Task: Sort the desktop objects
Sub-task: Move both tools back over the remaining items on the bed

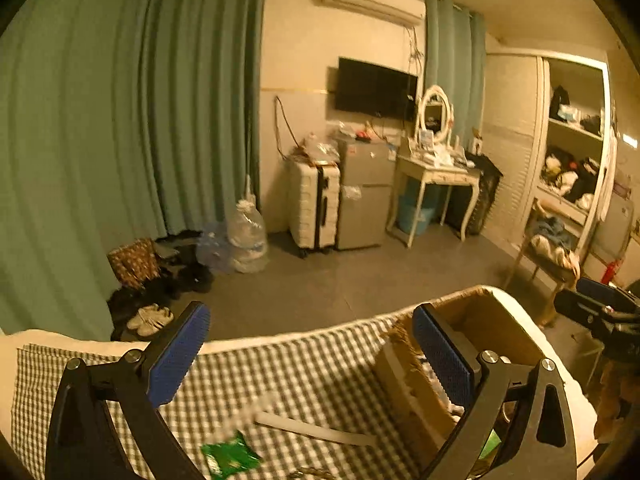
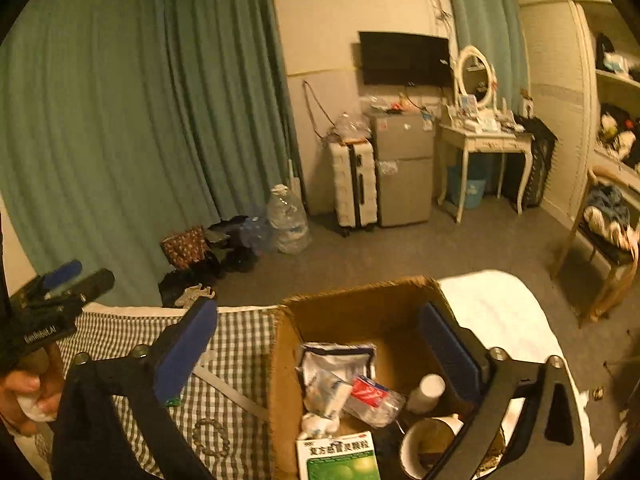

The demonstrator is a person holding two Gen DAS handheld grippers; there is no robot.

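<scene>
In the right wrist view my right gripper (image 2: 318, 354) stands wide open above an open cardboard box (image 2: 360, 312), with nothing between its blue pads (image 2: 184, 352). Inside the box lie a white pouch (image 2: 340, 360), a red-labelled plastic bottle (image 2: 372, 398), a small white bottle (image 2: 426, 392), a green-and-white medicine box (image 2: 340, 458) and a cup (image 2: 428, 444). My left gripper (image 1: 310, 360) is open and empty over the checked cloth (image 1: 320, 384). Below it lie a green packet (image 1: 230, 458) and a white strip (image 1: 316, 432). A bead bracelet (image 2: 210, 438) rests on the cloth left of the box.
The cloth covers a white surface whose far edge (image 1: 280, 338) drops to a grey floor. Beyond stand water jugs (image 1: 246, 240), a suitcase (image 1: 314, 208), a small fridge (image 1: 364, 196), a dressing table (image 1: 436, 176) and a chair (image 2: 608, 240). A hand (image 2: 24, 396) holds the left gripper.
</scene>
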